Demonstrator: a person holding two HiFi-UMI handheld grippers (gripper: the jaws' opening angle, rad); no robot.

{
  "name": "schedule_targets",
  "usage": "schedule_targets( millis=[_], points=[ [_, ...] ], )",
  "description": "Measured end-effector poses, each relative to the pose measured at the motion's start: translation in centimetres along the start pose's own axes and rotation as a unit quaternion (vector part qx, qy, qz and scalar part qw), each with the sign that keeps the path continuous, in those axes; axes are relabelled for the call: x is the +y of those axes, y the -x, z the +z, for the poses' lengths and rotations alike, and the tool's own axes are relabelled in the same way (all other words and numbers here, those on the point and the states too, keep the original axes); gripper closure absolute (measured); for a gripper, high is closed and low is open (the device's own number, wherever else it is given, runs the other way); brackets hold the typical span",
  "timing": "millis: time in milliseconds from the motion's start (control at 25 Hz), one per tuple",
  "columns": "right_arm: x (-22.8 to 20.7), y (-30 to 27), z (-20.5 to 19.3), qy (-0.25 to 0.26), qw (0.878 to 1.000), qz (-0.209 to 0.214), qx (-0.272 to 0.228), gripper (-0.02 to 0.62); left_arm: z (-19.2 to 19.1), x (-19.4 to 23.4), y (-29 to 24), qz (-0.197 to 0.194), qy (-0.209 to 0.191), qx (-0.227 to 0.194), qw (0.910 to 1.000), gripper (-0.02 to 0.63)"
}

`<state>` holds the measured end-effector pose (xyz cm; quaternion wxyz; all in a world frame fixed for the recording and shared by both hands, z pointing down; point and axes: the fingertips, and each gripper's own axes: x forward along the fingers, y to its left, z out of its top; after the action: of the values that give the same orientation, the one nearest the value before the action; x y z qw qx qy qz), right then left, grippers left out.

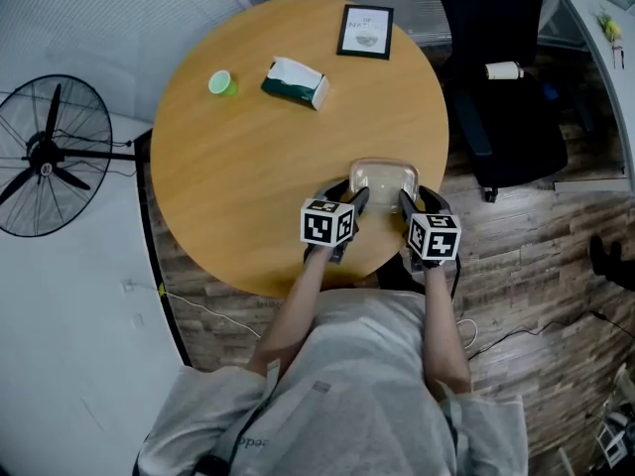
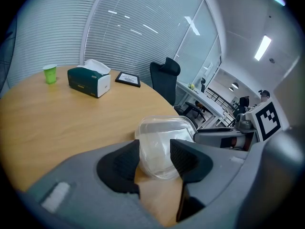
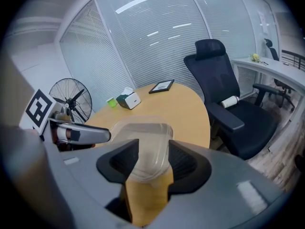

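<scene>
Together left gripper (image 1: 349, 202) and right gripper (image 1: 410, 202) clamp the clear container (image 1: 384, 178) on the table (image 1: 258, 157)

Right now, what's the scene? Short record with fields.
left gripper: shut on container, at its near left corner
right gripper: shut on the same container, at its near right corner
container: clear plastic, at the near edge of the table
far side of table: cup, tissue box, frame
off table: chair to the person's right, fan to the left
</scene>
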<state>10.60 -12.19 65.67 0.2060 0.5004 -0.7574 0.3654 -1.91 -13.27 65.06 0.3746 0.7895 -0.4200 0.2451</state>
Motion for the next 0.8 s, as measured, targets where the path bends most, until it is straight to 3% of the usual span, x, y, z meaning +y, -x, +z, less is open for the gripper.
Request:
schedule_targets(
  millis=[800],
  points=[
    [1.0,2.6,1.8,-0.002,0.999,0.017,-0.042,0.426,1.5,-1.8,3.2,0.022,-0.004,-0.048,0.9986,0.402]
  ],
)
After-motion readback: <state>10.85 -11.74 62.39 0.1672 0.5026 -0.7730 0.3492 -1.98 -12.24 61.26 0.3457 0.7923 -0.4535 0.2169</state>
